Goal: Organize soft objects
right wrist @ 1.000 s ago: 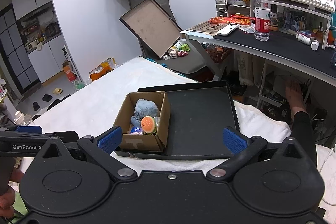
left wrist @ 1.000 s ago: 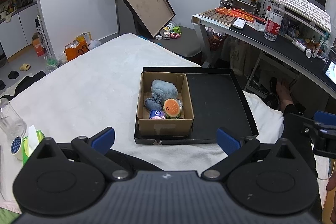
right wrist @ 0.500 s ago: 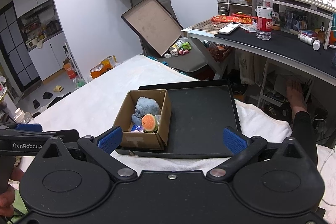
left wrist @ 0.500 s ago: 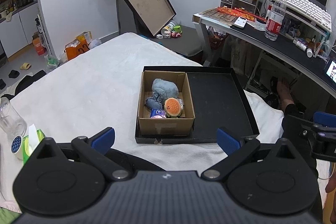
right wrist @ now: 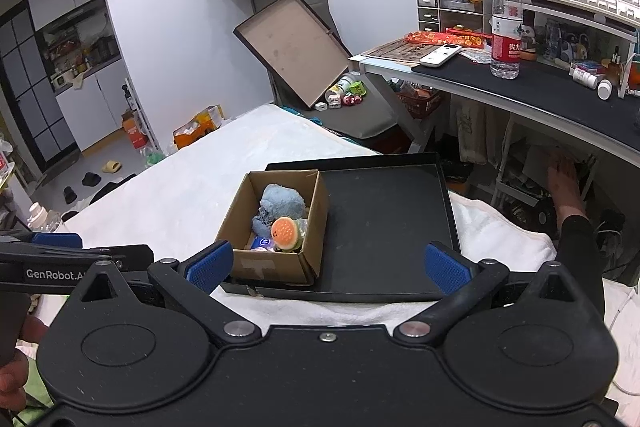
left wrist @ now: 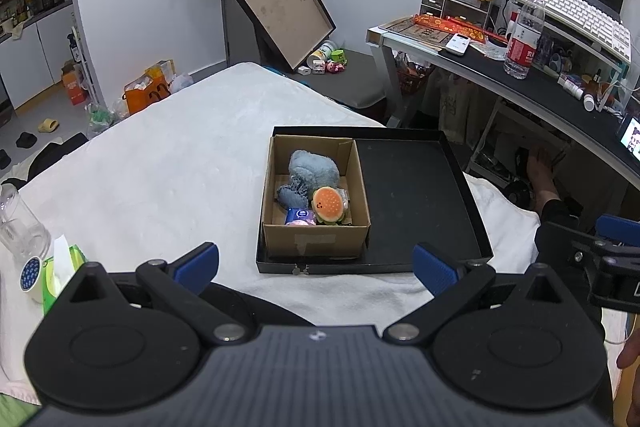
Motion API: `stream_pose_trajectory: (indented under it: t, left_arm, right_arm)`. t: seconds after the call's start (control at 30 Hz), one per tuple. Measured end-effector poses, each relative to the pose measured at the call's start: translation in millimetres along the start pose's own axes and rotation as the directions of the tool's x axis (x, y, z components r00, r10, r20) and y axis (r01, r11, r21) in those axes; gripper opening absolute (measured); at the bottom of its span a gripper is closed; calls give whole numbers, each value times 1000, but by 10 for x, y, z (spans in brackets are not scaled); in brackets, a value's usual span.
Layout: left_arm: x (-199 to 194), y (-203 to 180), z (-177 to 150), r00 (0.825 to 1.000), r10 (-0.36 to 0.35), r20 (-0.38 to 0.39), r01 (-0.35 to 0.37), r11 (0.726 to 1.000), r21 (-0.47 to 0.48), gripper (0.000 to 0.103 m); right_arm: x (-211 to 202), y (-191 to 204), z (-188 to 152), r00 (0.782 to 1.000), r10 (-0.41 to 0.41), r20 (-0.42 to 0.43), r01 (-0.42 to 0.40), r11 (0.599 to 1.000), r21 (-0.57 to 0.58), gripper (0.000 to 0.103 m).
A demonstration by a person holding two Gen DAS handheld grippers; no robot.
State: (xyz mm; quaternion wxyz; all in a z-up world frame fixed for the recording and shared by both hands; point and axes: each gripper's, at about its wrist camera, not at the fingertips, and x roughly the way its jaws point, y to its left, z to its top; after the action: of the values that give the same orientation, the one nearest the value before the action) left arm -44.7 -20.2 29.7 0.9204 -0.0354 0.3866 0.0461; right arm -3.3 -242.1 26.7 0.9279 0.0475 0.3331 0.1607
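Observation:
A cardboard box (left wrist: 316, 239) stands in the left half of a black tray (left wrist: 416, 195) on a white-covered bed. In it lie a blue-grey plush (left wrist: 314, 169), an orange burger plush (left wrist: 329, 205), a denim piece (left wrist: 291, 194) and a small blue packet (left wrist: 300, 215). The box also shows in the right wrist view (right wrist: 276, 267) with the burger plush (right wrist: 285, 233). My left gripper (left wrist: 316, 263) is open and empty, short of the tray's near edge. My right gripper (right wrist: 328, 261) is open and empty, above the tray's near edge.
A glass jar (left wrist: 18, 223) and a green tissue pack (left wrist: 64, 267) lie at the bed's left. A desk (left wrist: 532, 87) with a water bottle (left wrist: 524, 35) and keyboard stands on the right. An open case (left wrist: 280, 11) leans at the back wall.
Both grippers have shifted only slightly; the box and tray sit a little higher in both views. Nothing was taken hold of or let go.

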Motion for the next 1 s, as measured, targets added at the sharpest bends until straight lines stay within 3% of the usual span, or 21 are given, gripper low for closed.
stream_pose_trajectory:
  t: [1.0]
  left_arm:
    - [-4,-108,-8,1000,7,13,-8,999,33,102]
  right_arm:
    - [-11,-32,-31,1000,-10,-4,10,1000,-11,103]
